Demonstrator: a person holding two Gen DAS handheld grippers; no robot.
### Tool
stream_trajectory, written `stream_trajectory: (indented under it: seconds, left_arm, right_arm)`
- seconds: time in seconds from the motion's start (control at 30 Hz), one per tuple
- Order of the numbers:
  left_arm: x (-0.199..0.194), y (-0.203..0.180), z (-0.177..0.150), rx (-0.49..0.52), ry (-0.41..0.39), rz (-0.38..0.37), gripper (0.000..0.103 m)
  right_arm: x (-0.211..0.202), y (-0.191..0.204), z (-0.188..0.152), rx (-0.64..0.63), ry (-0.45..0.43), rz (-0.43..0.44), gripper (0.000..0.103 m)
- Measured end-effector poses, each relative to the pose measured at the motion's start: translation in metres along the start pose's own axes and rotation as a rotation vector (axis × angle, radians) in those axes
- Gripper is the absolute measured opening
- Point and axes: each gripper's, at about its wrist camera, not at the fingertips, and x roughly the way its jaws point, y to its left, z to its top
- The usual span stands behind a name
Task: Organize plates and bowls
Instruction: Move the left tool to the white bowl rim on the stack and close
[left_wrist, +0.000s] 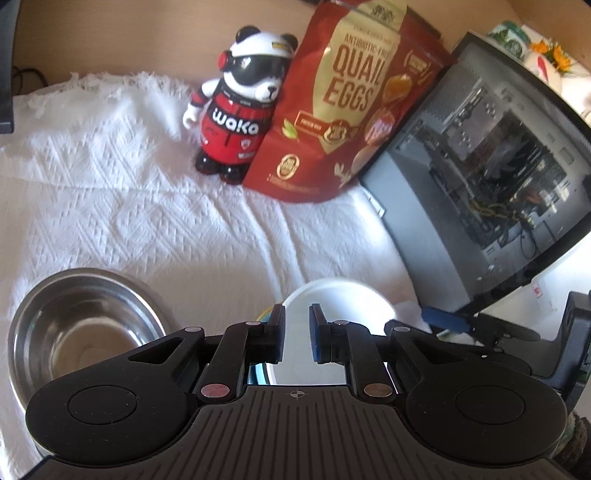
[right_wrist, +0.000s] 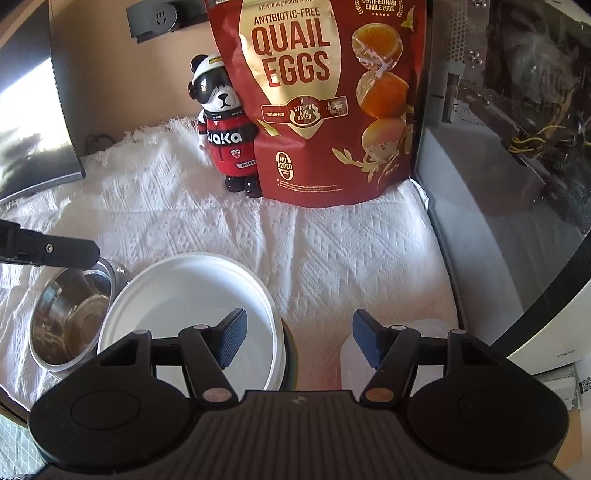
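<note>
A white woven cloth (right_wrist: 332, 243) covers the counter, and the dishes sit toward its near edge. A steel bowl (left_wrist: 74, 328) rests upright on the cloth near the near left corner, empty and shining. Just to its right sits a white plate (right_wrist: 184, 314), which lies on top of something with a darker rim that shows only as a thin edge beneath it; what that is cannot be told. The plate's rim and the bowl's rim look very close, possibly touching.

The left tongs (left_wrist: 297, 332) are held above the near edge with their blue pads only a narrow gap apart, nothing between them, the white plate showing beyond the tips. The right tongs (right_wrist: 299, 341) stand wide apart, gripping nothing; the left pad hangs over the plate's right side and the right pad over a clear plastic container (right_wrist: 349, 354) that sits just right of the plate.

At the far edge of the cloth a panda figurine (left_wrist: 236, 107) in a red jacket stands upright, touching a red quail-egg pouch (right_wrist: 321, 99) propped beside it. Along the right edge stands a computer case (left_wrist: 491, 162) with a glass side.
</note>
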Motion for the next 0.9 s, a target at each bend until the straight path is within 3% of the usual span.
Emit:
stream_trajectory:
  seconds: [0.27, 0.47, 0.57, 0.6, 0.67, 0.83, 0.9]
  left_arm:
    - [0.023, -0.011, -0.007, 0.084, 0.094, 0.163, 0.016]
    - [0.031, -0.005, -0.010, 0.060, 0.121, 0.155, 0.016]
    - [0.031, 0.010, -0.008, -0.045, 0.122, 0.082, 0.016]
    - [0.031, 0.014, -0.008, -0.073, 0.122, 0.069, 0.018]
    - [0.031, 0.017, -0.008, -0.080, 0.121, 0.076, 0.033]
    - [0.038, 0.014, -0.008, -0.083, 0.149, 0.058, 0.035]
    - [0.042, 0.011, -0.008, -0.066, 0.152, 0.084, 0.039]
  right_arm:
    - [0.007, 0.005, -0.005, -0.049, 0.029, -0.008, 0.064]
    - [0.011, 0.002, -0.009, -0.060, 0.046, -0.035, 0.064]
    - [0.012, -0.002, -0.009, -0.057, 0.046, -0.054, 0.064]
    - [0.014, -0.004, -0.008, -0.054, 0.048, -0.062, 0.064]
    - [0.018, -0.009, -0.008, -0.040, 0.061, -0.057, 0.064]
    - [0.028, -0.016, -0.010, -0.018, 0.081, -0.040, 0.064]
    - [0.032, -0.018, -0.009, -0.018, 0.086, -0.036, 0.064]
